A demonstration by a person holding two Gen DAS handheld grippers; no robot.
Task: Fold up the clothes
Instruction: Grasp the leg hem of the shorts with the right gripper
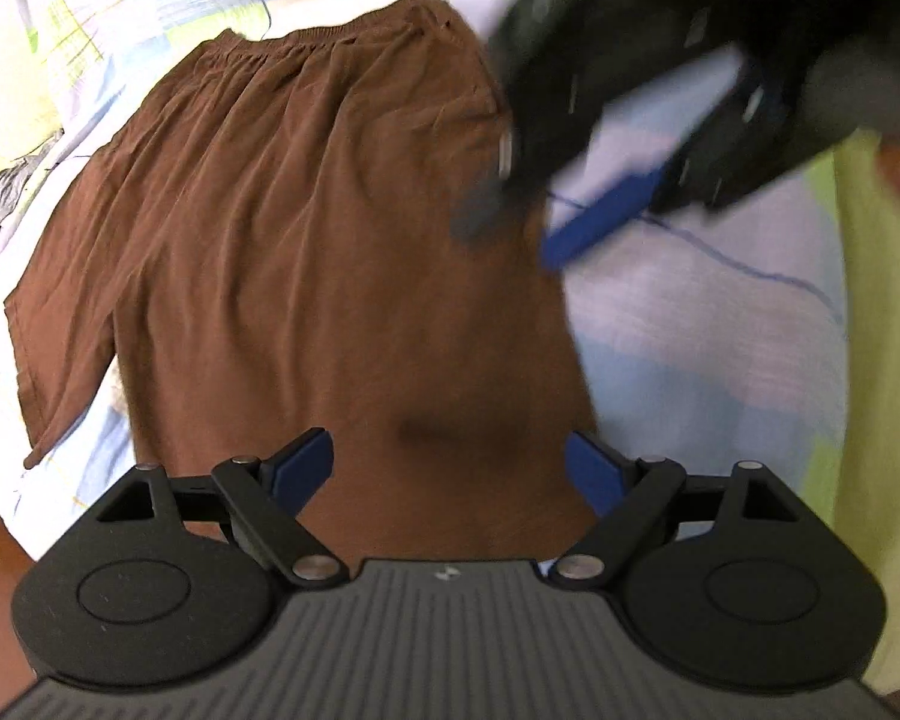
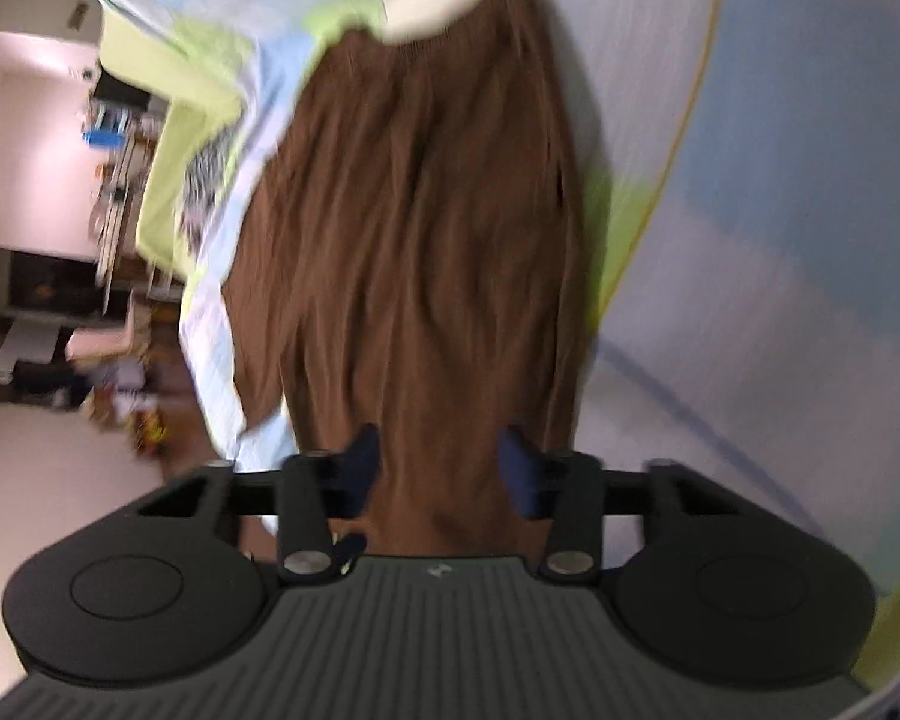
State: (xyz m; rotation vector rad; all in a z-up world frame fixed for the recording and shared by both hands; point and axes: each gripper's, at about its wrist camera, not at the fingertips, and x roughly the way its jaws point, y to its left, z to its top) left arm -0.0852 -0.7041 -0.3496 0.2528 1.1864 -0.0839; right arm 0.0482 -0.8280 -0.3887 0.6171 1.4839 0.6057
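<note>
Brown shorts lie spread on a checked bedsheet, waistband at the far end. My left gripper is open, its blue fingers just above the near cloth, holding nothing. My right gripper shows blurred at the upper right of the left wrist view, open, over the shorts' right edge. In the right wrist view the right gripper is open with the shorts stretching away between its blue fingers.
The sheet has pale blue, white and lime patches. A crumpled grey patterned cloth lies at the left edge of the bed. The room's floor and cluttered shelves show beyond the bed's left edge.
</note>
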